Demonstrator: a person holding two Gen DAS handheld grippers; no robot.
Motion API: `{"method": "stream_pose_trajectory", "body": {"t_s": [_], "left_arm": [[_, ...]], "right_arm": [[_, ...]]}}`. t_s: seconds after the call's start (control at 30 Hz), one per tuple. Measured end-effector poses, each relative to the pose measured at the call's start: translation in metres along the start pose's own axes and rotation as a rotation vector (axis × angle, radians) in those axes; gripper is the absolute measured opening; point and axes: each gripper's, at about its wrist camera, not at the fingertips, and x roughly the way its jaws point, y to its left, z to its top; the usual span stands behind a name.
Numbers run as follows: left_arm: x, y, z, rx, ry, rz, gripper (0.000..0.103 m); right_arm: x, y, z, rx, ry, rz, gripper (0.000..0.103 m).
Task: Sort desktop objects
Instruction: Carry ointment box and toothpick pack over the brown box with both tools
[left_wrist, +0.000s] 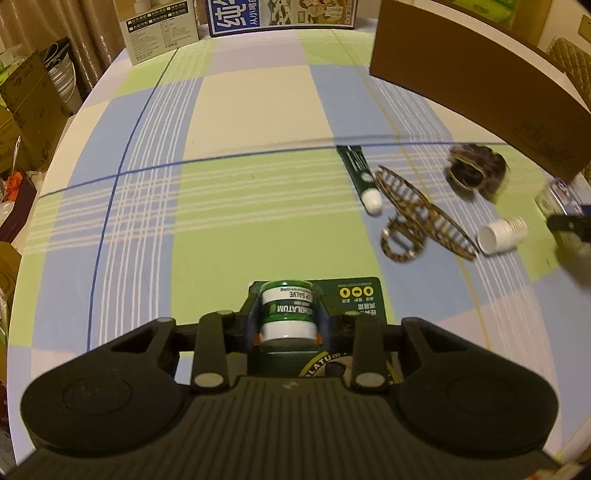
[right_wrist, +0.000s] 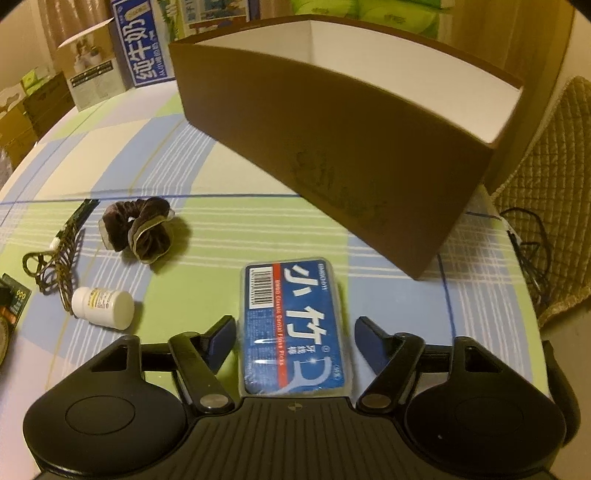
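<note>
My left gripper (left_wrist: 287, 325) is shut on a green and white lip salve jar (left_wrist: 287, 312), still on its dark green card (left_wrist: 354, 299) on the table. My right gripper (right_wrist: 295, 338) is open, its fingers on either side of a blue dental floss pick box (right_wrist: 293, 328) that lies flat on the cloth. A brown scrunchie (right_wrist: 144, 229), a leopard hair claw (right_wrist: 55, 266), a white pill bottle (right_wrist: 103, 308) and a green tube (left_wrist: 360, 177) lie between the two grippers. The open brown box (right_wrist: 351, 158) stands just beyond the floss box.
The round table has a green, blue and cream checked cloth (left_wrist: 229, 122). Cartons (left_wrist: 162, 29) stand at its far edge. A quilted chair (right_wrist: 554, 206) with a black cable is at the right. Boxes and bowls (left_wrist: 62, 74) sit off the left edge.
</note>
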Motion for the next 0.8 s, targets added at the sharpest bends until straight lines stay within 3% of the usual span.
{"method": "stream_pose_trajectory", "body": {"t_s": [0.4, 0.8], "left_arm": [[-0.030, -0.020, -0.028, 0.015, -0.025, -0.039, 0.027], [-0.059, -0.044, 0.027, 0.147, -0.135, -0.169, 0.027]], "right_arm": [[-0.038, 0.015, -0.026, 0.020, 0.005, 0.092, 0.055], [-0.076, 0.015, -0.012, 0.109, -0.039, 0.093, 0.055]]}}
